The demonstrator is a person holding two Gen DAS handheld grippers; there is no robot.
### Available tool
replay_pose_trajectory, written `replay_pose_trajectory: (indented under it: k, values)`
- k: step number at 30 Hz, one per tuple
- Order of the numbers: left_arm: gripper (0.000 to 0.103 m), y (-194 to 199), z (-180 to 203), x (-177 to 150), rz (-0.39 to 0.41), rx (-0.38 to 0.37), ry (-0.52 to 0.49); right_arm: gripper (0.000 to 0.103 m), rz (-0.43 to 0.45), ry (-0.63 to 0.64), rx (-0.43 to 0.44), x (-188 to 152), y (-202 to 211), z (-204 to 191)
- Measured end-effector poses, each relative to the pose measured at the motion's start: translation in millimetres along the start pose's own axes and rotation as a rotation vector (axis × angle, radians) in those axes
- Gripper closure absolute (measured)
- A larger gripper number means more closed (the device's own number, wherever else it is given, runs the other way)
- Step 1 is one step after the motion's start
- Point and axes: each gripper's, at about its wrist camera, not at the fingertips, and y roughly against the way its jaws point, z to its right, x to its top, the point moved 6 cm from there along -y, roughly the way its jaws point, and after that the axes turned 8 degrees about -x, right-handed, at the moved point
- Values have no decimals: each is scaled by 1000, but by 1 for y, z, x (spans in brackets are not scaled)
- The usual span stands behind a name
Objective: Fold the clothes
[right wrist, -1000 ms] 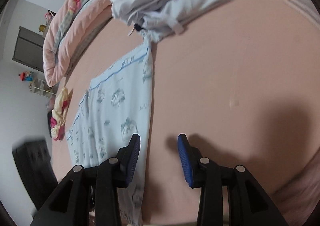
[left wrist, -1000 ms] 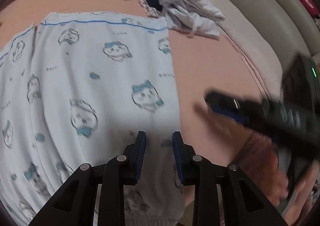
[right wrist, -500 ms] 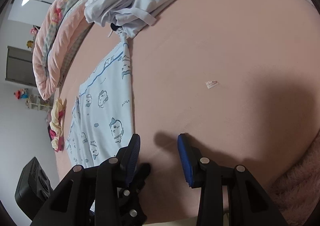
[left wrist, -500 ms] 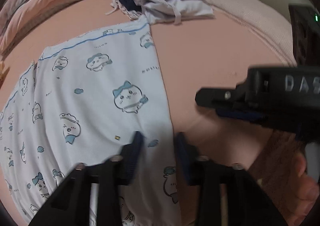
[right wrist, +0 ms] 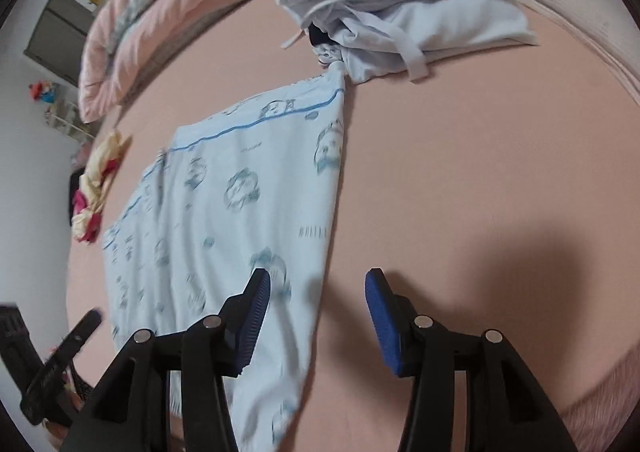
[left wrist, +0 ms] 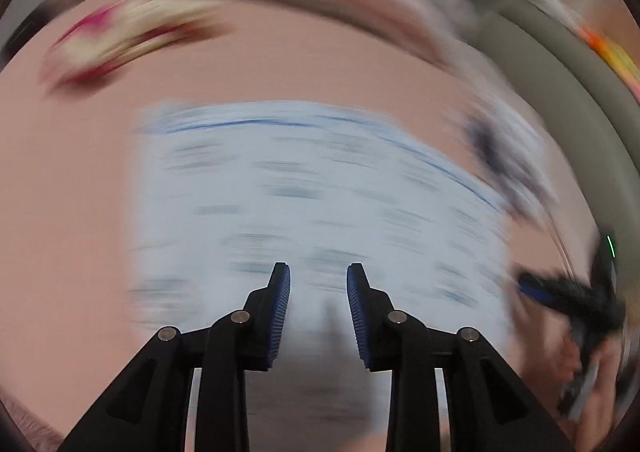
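under right claw (right wrist: 318,316) | pyjama garment (right wrist: 240,212) edge | jaws opening, empty

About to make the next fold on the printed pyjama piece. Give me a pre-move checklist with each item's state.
1. Printed garment lies flat on the pink sheet: ok.
2. Left claw empty, jaws opening: ok.
3. Right claw empty, jaws opening: ok.
4. Right claw over the garment's right edge: ok.
5. Left wrist view sharp enough to aim: not ok, blurred.
6. White clothes pile off the garment's far corner: cannot tell.
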Motion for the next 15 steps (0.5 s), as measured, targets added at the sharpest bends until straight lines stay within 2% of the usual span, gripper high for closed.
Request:
replay_pose_trajectory:
  k: [1, 4, 5, 7, 9, 11, 13, 14, 15]
  values:
    - [77, 0, -30, 4, 9, 11, 86, 54, -10, 0, 0, 8, -10, 0]
    - [76, 2, -96, 8, 43, -25, 287, 54, -1, 11, 12, 24, -30, -5]
    - [73, -3, -101, 8, 34, -80, 314, 56, 7, 15, 18, 25, -30, -6]
    - [70, -13, -110, 9, 16, -188, 365, 72, 12, 22, 36, 24, -30, -8]
    - [70, -21, -106, 13, -6, -224, 331, 77, -6, 26, 80, 19, -32, -11]
    - [70, -29, -98, 19, -7, -187, 249, 78, -16, 38, 121, 16, -32, -16]
    - [70, -36, -95, 23, 8, -166, 221, 78, -13, 65, 129, 17, -37, -26]
    - [73, -37, -95, 26, 14, -158, 207, 79, -10, 80, 128, 18, -39, -31]
    - [82, -38, -96, 28, 19, -147, 192, 90, 4, 110, 98, 18, -41, -36]
